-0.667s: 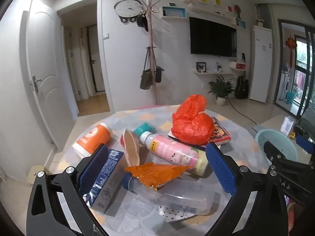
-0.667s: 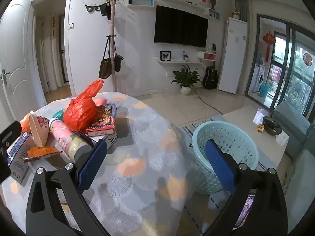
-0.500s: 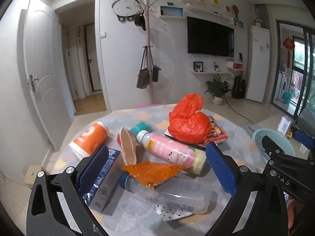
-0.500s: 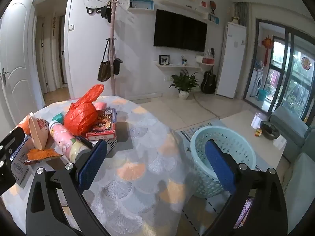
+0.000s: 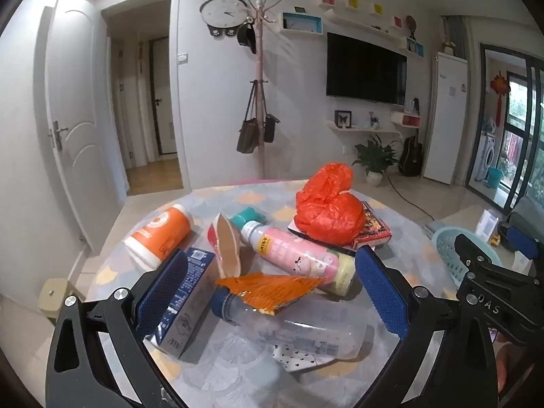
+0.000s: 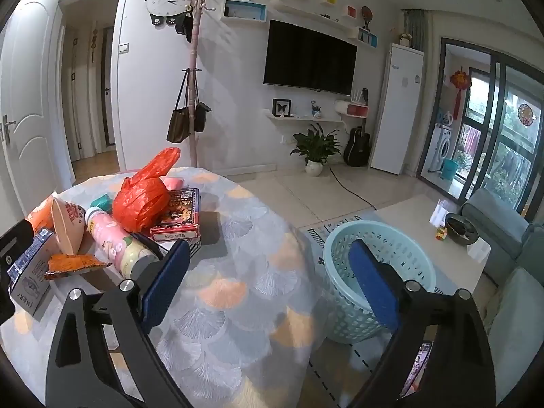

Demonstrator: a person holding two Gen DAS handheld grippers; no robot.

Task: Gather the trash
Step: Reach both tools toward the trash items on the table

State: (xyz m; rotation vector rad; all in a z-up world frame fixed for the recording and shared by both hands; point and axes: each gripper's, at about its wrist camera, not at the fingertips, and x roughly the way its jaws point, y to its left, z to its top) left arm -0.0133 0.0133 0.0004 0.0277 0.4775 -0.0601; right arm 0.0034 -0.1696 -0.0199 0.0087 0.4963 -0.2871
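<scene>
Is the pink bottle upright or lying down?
Lying down. The pink bottle rests on its side on the table, white cap toward the far edge, beside the clear bottle.

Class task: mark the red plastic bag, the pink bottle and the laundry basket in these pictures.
red plastic bag (image 5: 328,212): left wrist view, middle of the crumpled bag.
pink bottle (image 5: 292,250): left wrist view, middle of its pink label.
laundry basket (image 6: 350,309): right wrist view, outer perforated wall.

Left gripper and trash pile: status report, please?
Left gripper open, empty, over the trash pile. Right gripper open, empty. Basket beside table, unobstructed.
</scene>
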